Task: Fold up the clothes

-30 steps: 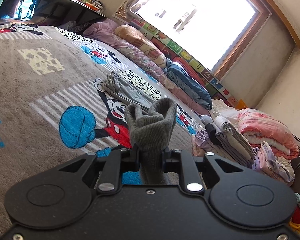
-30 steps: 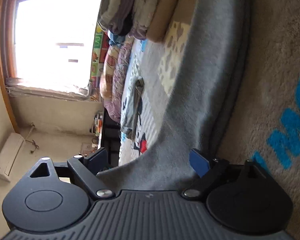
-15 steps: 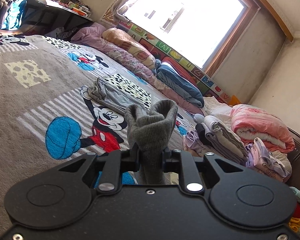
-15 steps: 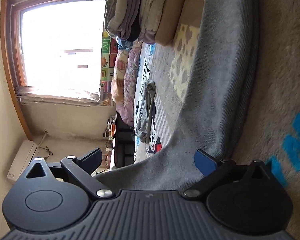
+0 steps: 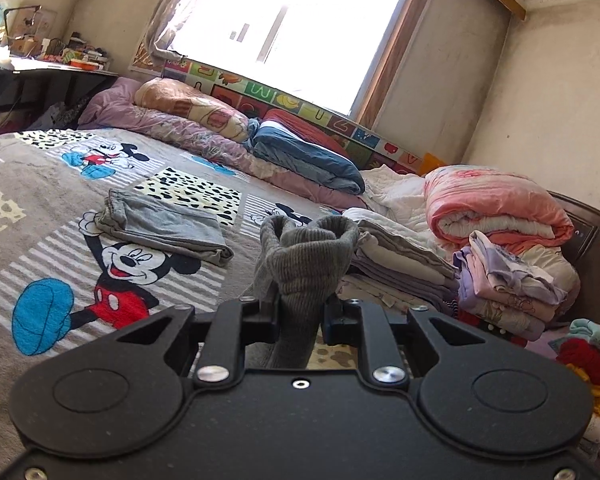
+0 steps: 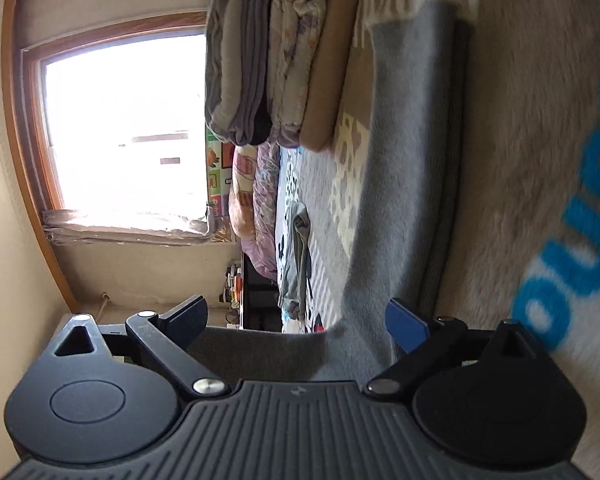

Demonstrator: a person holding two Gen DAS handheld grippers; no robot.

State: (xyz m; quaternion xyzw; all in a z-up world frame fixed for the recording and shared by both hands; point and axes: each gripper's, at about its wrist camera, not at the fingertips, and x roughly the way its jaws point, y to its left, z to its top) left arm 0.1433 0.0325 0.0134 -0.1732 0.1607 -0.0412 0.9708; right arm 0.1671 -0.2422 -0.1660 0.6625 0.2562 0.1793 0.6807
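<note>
My left gripper (image 5: 300,316) is shut on a bunched, ribbed edge of a grey garment (image 5: 308,256), which sticks up between its fingers above the bed. In the right wrist view, which is rolled on its side, the same grey garment (image 6: 404,184) lies spread flat on the blanket. My right gripper (image 6: 296,320) is open and wide, low over the near end of that cloth. Its blue-padded finger (image 6: 404,324) rests near the fabric and the pads do not press on it.
A Mickey Mouse blanket (image 5: 128,264) covers the bed. Folded grey trousers (image 5: 164,228) lie at mid-left. A stack of folded clothes (image 5: 400,264) (image 6: 268,60) sits right of centre, with a rolled pink quilt (image 5: 496,208) and more piles behind. Pillows and bedding line the window wall.
The left gripper rose and rolled level with the grey cloth still held, swinging toward the stack. The right gripper slid along the flat garment toward the folded stack, staying open.
</note>
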